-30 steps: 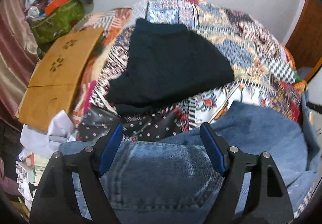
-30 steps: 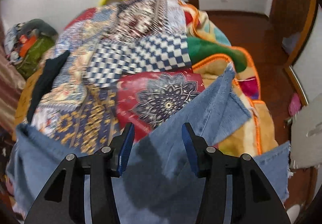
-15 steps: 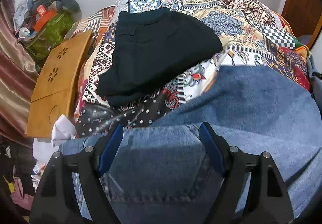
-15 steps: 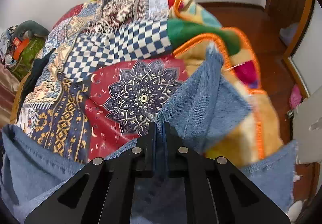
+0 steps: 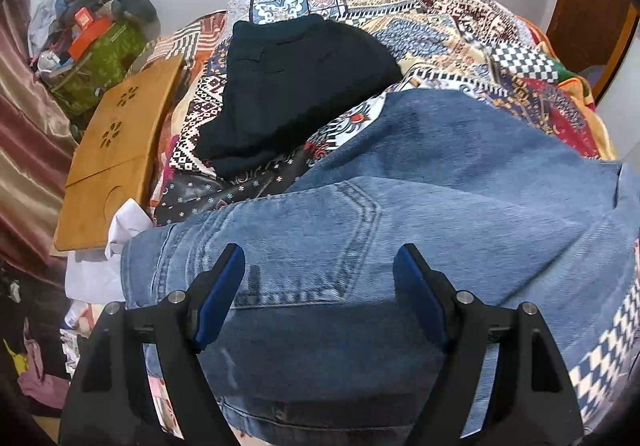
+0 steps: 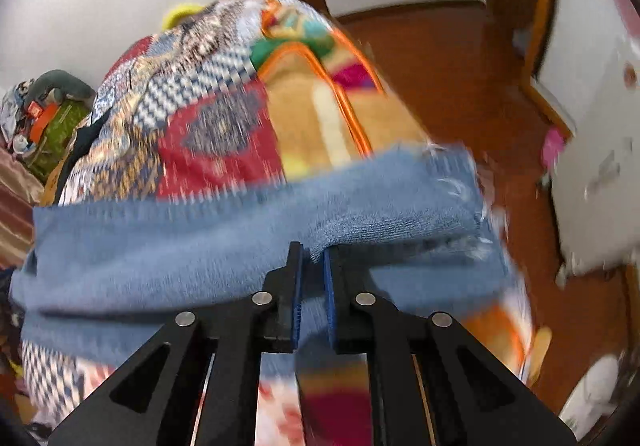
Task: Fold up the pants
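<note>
Your right gripper point(image 6: 311, 266), apart over the jeans point(image 5: 440, 181) a second ago, has clamped onto a denim leg and dragged it across the patchwork bed point(image 5: 460, 17). Your left gripper point(image 5: 320, 270) stays wide above the back pocket, near the bed's front edge.

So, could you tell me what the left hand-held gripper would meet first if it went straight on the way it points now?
Most likely the jeans: the left hand-held gripper stands open right above the denim near the back pocket, with nothing between. How close it already is I cannot tell.
</note>
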Demonstrator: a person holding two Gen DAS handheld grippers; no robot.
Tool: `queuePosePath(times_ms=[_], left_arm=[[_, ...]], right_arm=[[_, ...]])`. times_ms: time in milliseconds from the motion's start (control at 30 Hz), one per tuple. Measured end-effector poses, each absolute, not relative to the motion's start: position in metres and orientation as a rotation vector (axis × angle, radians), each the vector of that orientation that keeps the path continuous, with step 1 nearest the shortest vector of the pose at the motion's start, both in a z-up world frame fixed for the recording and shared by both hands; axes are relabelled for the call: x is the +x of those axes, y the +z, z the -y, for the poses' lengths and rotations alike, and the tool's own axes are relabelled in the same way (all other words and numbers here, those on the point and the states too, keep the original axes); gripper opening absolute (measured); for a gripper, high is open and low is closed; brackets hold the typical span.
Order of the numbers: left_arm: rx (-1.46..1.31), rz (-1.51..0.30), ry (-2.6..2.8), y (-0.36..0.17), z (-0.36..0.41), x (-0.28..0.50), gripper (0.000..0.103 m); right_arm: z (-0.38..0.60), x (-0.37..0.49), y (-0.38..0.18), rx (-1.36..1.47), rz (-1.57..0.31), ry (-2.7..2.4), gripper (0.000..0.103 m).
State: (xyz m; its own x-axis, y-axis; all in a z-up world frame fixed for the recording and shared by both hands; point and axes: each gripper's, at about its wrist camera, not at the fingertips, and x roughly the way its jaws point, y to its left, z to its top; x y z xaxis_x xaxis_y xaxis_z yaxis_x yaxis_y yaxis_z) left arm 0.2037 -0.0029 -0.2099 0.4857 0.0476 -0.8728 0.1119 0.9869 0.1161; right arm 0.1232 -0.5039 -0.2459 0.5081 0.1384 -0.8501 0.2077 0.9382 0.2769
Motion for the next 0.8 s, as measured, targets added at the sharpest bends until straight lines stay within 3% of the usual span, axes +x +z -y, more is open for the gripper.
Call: queuePosePath(times_ms=[167, 267, 333, 567, 800], left_arm=[[0.178, -1.044, -0.076, -0.204, 0.022, 0.203, 0.078], [0.194, -1.046, -0.096, -0.209, 0.037, 0.207, 0.078], [0.191, -1.054, -0.106, -0.214, 0.043, 0.21, 0.078], [0.215, -1.05, -0.11, -0.226, 0.05, 0.21, 0.079], [0.151, -1.052, -0.111, -0.234, 0.039, 0.213, 0.091]], right_arm=[[0.509, 0.104, -0.238, 0.356, -1.034, -0.142, 0.018], [0.516, 0.11, -0.221, 0.4, -0.973, -0.135, 0.044], [0.512, 0.121, -0.214, 0.401, -0.946, -0.115, 0.049], [0.511, 0.176, -0.241, 0.421, -1.049, -0.113, 0.049], [0.562, 0.214, -0.296, 0.51, -1.165, -0.27, 0.051]])
